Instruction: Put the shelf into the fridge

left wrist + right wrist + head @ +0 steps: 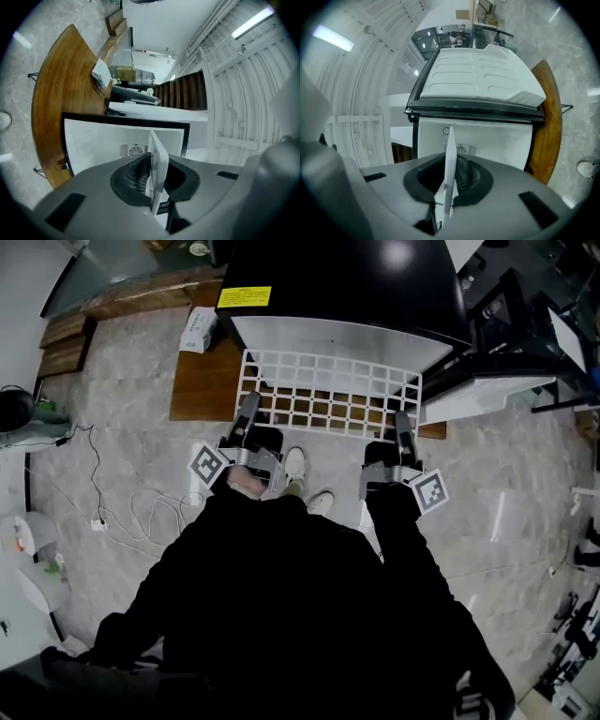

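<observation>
- The shelf [328, 390] (a white wire grid) lies flat at the open front of the fridge [347, 296], with its far edge just inside.
- The left gripper [249, 411] has its jaws nearly together, pinching the shelf's near edge toward the left end.
- The right gripper [403, 423] clamps the same edge near the right end.
- The fridge stands on a wooden board [197, 390].

Bright room, strip light [255, 21] glaring, fisheye edges dark.
</observation>
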